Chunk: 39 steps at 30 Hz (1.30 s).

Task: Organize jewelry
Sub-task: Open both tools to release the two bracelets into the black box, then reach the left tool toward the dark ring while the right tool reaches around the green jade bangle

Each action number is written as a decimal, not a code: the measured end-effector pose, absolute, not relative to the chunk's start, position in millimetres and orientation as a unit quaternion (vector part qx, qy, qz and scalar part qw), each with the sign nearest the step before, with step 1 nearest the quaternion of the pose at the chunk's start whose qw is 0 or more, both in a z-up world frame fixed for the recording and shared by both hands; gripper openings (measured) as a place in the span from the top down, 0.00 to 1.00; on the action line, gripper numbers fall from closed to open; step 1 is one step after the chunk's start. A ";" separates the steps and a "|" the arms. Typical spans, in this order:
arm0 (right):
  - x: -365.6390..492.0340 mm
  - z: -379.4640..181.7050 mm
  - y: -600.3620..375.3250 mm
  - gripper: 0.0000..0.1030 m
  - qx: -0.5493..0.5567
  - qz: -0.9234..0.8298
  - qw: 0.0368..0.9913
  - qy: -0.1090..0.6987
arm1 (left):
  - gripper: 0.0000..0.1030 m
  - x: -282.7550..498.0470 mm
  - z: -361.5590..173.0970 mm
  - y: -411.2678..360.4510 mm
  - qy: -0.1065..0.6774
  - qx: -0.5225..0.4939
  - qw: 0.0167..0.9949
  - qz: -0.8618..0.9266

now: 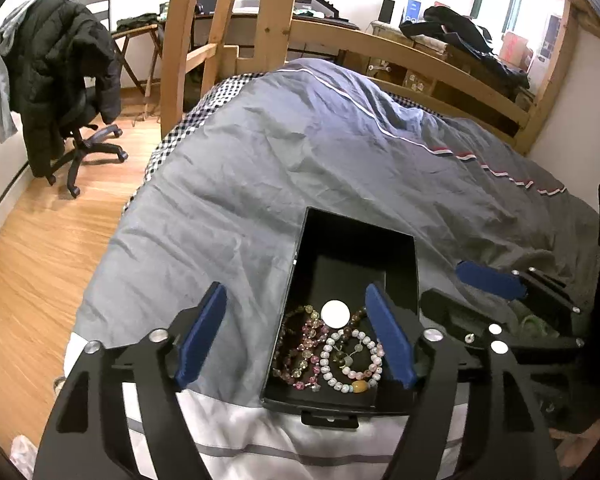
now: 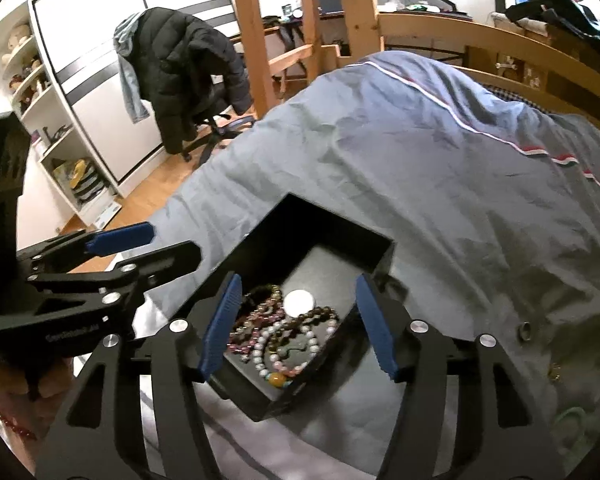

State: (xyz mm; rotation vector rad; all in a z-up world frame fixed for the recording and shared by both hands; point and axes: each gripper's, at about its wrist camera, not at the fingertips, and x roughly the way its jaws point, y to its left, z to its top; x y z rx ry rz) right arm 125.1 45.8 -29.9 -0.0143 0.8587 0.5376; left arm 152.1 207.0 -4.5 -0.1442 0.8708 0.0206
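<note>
Both your hand-held grippers spread over the box

Your left hand-held gripper (image 1: 296, 336) and right hand-held gripper (image 2: 298, 326) hold nothing; the bracelets (image 1: 328, 354) lie heaped in the black box (image 1: 356, 248) on the bed (image 1: 260, 168).

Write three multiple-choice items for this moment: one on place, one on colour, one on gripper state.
1. The open black rectangular box sits on:
A wooden floor
B grey bed cover
C desk

2. The round disc among the beaded bracelets is:
A white
B red
C green

3. The left gripper is:
A shut on a bracelet
B open, empty
C shut on the box

Answers: B, grey cloth surrounds the box; A, it shows plain white; B, its blue pads stand apart, gripping nothing.
</note>
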 end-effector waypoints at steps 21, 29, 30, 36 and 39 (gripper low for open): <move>72.0 -17.2 -126.7 0.10 -0.039 0.089 0.914 0.395 | 0.06 163.0 1.2 96.1 0.377 -0.001 0.925 -0.037; 52.4 -25.5 -193.6 0.10 -0.009 0.052 0.916 0.397 | 0.06 162.8 -13.7 21.0 0.372 0.030 0.922 -0.100; 51.3 -28.0 -200.6 0.10 -0.001 0.052 0.916 0.398 | 0.06 164.1 -15.8 15.8 0.372 0.032 0.922 -0.105; 49.3 -49.2 -225.9 0.10 0.023 0.058 0.912 0.405 | 0.06 183.0 -40.1 -18.9 0.392 0.040 0.909 -0.133; 52.7 -65.1 -233.6 0.10 0.036 0.068 0.908 0.413 | 0.06 196.3 -54.6 -32.9 0.399 0.053 0.905 -0.135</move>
